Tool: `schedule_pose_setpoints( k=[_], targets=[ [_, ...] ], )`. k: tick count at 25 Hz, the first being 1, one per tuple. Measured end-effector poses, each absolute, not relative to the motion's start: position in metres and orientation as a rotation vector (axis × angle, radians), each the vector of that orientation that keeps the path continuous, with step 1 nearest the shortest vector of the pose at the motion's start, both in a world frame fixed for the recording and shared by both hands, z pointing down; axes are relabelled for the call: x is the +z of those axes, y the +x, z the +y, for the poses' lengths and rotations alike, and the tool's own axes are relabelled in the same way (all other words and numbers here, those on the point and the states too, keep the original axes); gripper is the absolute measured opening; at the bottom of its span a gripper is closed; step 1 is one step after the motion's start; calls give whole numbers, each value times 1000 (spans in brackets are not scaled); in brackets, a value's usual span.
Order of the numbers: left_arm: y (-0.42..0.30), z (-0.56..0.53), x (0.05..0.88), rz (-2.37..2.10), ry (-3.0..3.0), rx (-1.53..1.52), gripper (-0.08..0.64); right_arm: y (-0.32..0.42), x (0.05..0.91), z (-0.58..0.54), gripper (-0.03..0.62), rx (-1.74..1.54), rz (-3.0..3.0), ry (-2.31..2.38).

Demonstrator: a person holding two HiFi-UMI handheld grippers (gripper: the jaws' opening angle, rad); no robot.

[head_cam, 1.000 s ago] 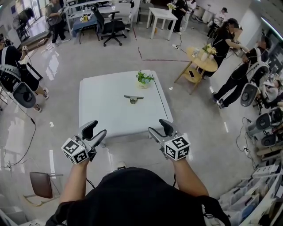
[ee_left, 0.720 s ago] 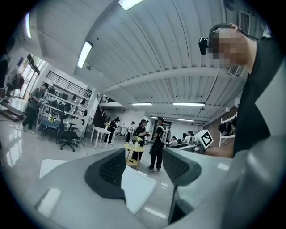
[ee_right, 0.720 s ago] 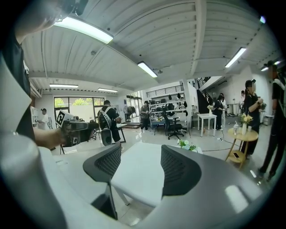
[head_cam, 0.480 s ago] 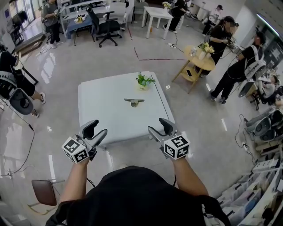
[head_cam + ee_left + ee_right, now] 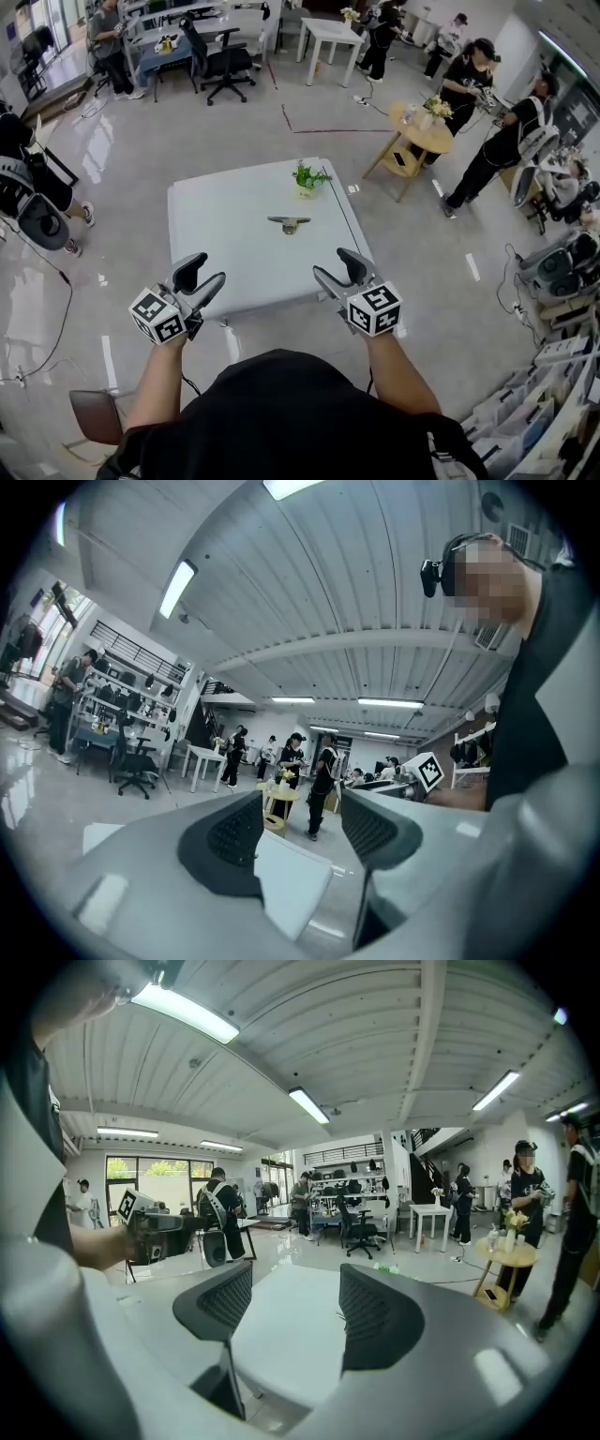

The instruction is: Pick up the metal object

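White tabletop [image 5: 225,248] carries the metal object [image 5: 289,223], long axis nine-to-three, at eleven o'clock from the nearer right gripper [image 5: 337,267] and one o'clock from the left gripper [image 5: 202,272], both with fingers spread, empty.

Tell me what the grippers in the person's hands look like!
The left gripper and right gripper are grey, each with two curved jaws lined with dark textured pads. Behind the jaws sits a white cube printed with black square markers. The person wears a black top.
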State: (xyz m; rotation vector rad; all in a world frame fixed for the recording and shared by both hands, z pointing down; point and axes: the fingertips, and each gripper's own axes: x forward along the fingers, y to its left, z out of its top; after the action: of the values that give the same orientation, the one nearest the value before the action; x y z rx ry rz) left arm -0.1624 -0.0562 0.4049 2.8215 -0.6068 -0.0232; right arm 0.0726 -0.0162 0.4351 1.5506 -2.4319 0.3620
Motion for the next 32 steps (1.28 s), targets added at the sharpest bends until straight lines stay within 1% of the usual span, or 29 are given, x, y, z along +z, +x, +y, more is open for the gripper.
schedule_pose_setpoints(
  k=[11, 32],
  targets=[
    [-191, -60, 409, -601, 2803, -50, 255, 51, 430, -23, 324, 343, -2433, 1547],
    [-200, -81, 396, -677, 2815, -34, 255, 58, 442, -50, 325, 346, -2438, 1513]
  ],
)
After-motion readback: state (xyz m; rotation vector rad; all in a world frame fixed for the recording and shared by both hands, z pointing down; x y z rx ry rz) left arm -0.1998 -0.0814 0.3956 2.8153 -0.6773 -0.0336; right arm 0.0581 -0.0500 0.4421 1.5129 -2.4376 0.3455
